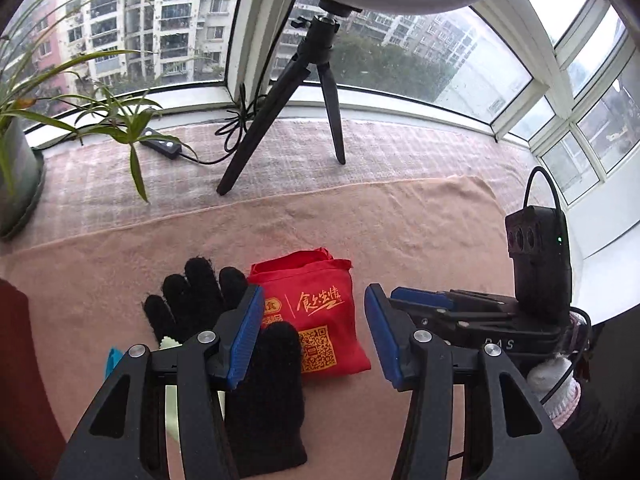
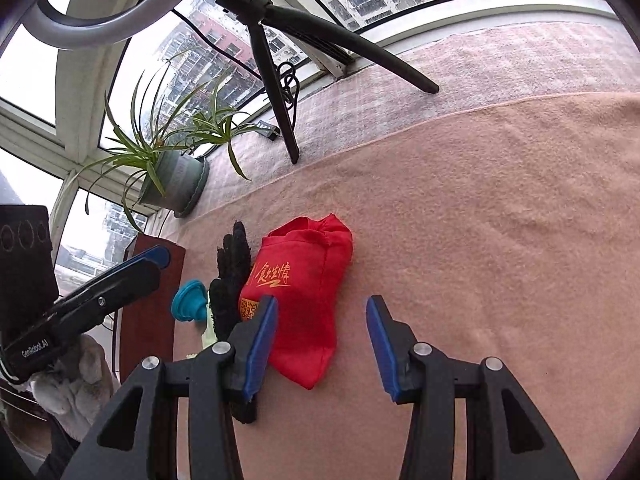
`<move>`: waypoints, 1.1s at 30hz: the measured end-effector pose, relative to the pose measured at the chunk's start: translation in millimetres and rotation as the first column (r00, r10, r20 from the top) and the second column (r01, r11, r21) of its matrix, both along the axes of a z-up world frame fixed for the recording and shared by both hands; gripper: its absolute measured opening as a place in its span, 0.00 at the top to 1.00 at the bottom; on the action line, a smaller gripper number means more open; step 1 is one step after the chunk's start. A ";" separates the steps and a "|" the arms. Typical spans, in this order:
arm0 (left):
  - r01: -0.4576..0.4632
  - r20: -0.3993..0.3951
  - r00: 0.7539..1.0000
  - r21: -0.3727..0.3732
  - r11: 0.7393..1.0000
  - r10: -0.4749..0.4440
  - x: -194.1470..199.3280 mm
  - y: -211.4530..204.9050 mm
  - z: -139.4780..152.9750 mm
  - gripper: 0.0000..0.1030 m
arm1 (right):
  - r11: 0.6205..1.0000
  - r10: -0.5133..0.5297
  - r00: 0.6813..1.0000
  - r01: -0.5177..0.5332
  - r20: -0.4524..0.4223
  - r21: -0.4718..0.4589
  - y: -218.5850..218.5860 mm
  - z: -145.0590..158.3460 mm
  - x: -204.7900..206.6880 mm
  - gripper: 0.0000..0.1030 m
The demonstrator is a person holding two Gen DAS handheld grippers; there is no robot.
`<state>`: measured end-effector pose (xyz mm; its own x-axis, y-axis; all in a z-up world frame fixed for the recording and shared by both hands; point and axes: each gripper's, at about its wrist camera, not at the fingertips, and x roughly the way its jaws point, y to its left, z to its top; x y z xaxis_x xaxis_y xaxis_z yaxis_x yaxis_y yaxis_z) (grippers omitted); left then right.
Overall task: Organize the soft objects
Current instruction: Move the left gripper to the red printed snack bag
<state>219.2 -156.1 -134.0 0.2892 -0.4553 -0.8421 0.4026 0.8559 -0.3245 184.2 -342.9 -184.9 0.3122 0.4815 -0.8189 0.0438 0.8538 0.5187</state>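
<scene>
Red bag (image 1: 320,316) beside black gloves (image 1: 192,296); both grippers gape.

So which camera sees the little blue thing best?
The right wrist view. There the blue thing shows as a whole round-topped shape beside the black glove. In the left wrist view only a blue sliver peeks out behind the left tool's arm.

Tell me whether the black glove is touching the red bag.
Touching. In the left wrist view the black glove overlaps the red bag at its lower left edge, no blanket showing between them.
</scene>
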 end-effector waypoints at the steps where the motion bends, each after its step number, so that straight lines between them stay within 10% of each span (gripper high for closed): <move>1: 0.009 -0.024 1.000 0.007 1.000 -0.009 6.7 -6.0 -5.0 0.51 | 1.000 0.000 1.000 0.000 0.000 0.001 -0.1 -0.1 -0.7 0.59; 10: 0.003 -0.208 0.978 0.038 0.999 0.005 40.2 -18.1 -45.4 0.51 | 0.999 -0.044 0.999 0.044 0.011 0.008 -15.1 5.3 -10.2 0.59; 18: -0.013 -0.254 0.966 0.119 0.993 0.044 42.4 -11.4 -68.7 0.50 | 0.998 -0.059 0.998 0.059 0.016 0.003 -19.3 7.3 -13.6 0.59; 33: 0.083 -0.271 0.960 0.037 0.996 -0.070 0.0 -57.1 -72.9 0.49 | 0.994 -0.105 0.994 0.105 -0.012 0.043 -37.0 11.9 -33.4 0.59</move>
